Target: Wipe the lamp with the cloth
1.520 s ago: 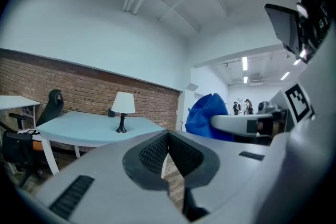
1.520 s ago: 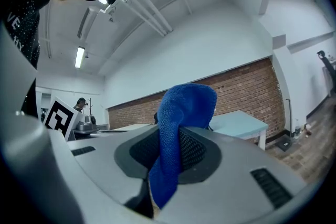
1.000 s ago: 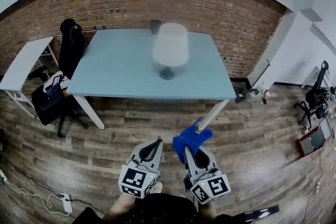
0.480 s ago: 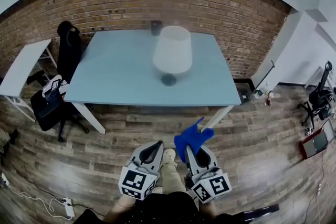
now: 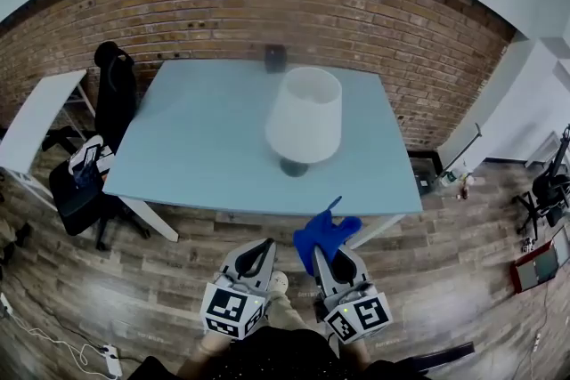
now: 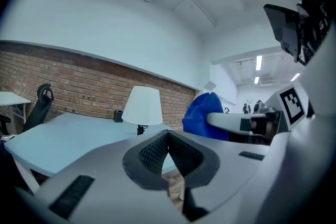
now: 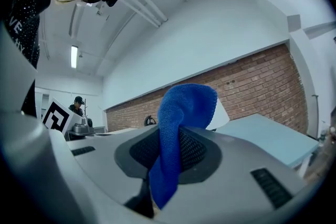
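A table lamp (image 5: 304, 117) with a white shade stands right of the middle of the pale blue table (image 5: 196, 129); it also shows in the left gripper view as the lamp (image 6: 143, 106). My right gripper (image 5: 326, 252) is shut on a blue cloth (image 5: 323, 231), which sticks up out of the jaws as the cloth (image 7: 181, 115). My left gripper (image 5: 256, 255) is shut with nothing in it. Both are held over the wooden floor, short of the table's near edge. In the right gripper view the cloth hides most of the lamp.
A black office chair (image 5: 114, 89) stands at the table's left end, beside a white side table (image 5: 36, 116). A small dark box (image 5: 275, 58) sits at the table's far edge against the brick wall (image 5: 223, 4). A power strip (image 5: 113, 359) lies on the floor, lower left.
The table and lamp have come nearer and look larger in the head view. Both grippers keep the same pose, the cloth still in the right one.
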Available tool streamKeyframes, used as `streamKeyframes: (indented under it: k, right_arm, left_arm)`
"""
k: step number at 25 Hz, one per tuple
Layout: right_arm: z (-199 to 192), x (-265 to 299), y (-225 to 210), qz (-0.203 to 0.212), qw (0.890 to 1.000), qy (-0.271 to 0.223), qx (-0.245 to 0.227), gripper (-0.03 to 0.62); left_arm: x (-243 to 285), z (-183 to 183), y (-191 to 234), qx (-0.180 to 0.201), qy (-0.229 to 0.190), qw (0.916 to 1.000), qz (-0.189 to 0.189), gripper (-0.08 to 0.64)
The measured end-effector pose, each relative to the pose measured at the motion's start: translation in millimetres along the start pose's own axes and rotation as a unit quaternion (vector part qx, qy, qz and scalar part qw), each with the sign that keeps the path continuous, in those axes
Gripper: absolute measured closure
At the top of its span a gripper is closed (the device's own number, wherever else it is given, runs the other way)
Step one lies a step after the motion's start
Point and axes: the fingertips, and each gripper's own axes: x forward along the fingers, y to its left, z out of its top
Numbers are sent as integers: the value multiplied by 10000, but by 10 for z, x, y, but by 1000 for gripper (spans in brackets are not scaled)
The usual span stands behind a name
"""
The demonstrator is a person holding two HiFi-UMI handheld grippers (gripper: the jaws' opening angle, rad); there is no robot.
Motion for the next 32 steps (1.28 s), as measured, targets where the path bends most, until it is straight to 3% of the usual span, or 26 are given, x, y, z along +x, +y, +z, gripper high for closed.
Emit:
streamKeyframes:
  k: [11, 15, 20, 25, 32]
  right_arm:
    - [612, 1331, -781, 294, 9972, -576, -379, 515]
    - [981, 1591, -860, 743, 9903, -1026, -578, 515]
    - [1521, 1842, -855, 1106, 9772, -1662, -727, 515]
    - [1455, 2133, -1034, 737, 9827, -1317, -1076, 515]
    - [1042, 2299, -1205, 258, 9933, -773, -816, 515]
  left_arm:
    - [1243, 650, 936, 50, -311, 9994, 116, 552]
    - [1526, 970, 1126, 351, -596, 9976, 101, 551]
    - [1695, 1055, 1391, 346, -621, 9970, 298, 551]
    - [1804, 992, 1555, 229, -514, 9979, 332, 552]
    - [1993, 975, 1877, 245, -347, 9989, 220, 552]
